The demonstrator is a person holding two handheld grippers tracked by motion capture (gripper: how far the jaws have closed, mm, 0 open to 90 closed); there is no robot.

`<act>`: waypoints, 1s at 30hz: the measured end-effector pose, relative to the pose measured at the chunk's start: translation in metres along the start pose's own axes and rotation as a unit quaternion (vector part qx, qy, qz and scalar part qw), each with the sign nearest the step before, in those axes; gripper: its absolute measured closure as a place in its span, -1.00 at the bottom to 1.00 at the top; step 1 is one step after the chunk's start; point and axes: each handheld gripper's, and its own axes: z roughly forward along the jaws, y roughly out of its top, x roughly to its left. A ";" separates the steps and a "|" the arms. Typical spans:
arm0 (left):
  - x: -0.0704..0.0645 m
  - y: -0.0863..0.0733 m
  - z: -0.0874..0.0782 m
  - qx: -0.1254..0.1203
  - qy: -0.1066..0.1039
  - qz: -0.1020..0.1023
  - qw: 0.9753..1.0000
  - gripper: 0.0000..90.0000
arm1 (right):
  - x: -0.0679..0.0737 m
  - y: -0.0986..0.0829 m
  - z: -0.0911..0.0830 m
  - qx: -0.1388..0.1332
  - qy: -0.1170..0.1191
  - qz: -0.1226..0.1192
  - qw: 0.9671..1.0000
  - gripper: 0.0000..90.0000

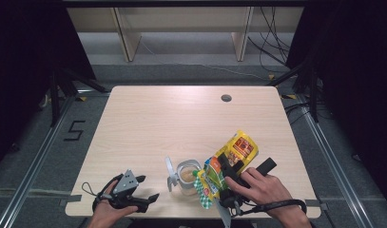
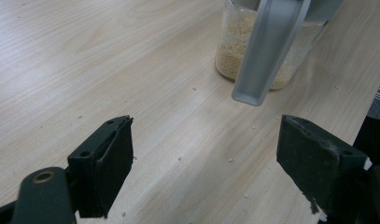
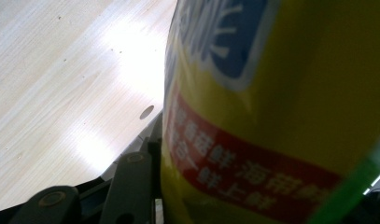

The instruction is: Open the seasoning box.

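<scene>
My right gripper (image 1: 246, 164) is shut on a yellow snack bag (image 1: 239, 148) with red and green print, held tilted at the near right of the table. The bag's lower end hangs beside a glass jar (image 1: 187, 176) of pale granules. A grey scoop-like piece (image 1: 170, 173) leans at the jar's left side. In the right gripper view the bag (image 3: 281, 93) presses against one black finger (image 3: 131, 186). My left gripper (image 1: 148, 187) rests open near the front left edge. Its wide-apart jaws (image 2: 204, 158) face the jar (image 2: 232, 51) and the grey piece (image 2: 271, 51).
The wooden table (image 1: 172, 123) has a round cable hole (image 1: 226, 98) at the far right. Several small crumbs (image 2: 229, 160) lie on the wood near the jar. Metal rails and cables run on the floor on both sides.
</scene>
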 end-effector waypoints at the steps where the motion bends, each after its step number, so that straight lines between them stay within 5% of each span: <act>1: 0.000 0.000 0.000 0.000 0.000 0.000 1.000 -0.60 | 0.000 0.000 0.000 0.000 0.000 0.000 1.000 0.34; 8: 0.002 0.000 0.000 -0.006 0.002 0.016 1.000 -0.60 | -0.001 -0.001 0.000 0.002 0.006 -0.010 1.000 0.34; 10: 0.000 0.000 0.000 -0.005 0.002 -0.003 1.000 -0.60 | -0.001 -0.001 0.000 0.004 0.006 -0.010 1.000 0.34; 30: 0.000 0.000 0.001 -0.014 -0.001 0.004 1.000 -0.60 | 0.000 -0.002 0.000 -0.002 0.003 0.002 1.000 0.34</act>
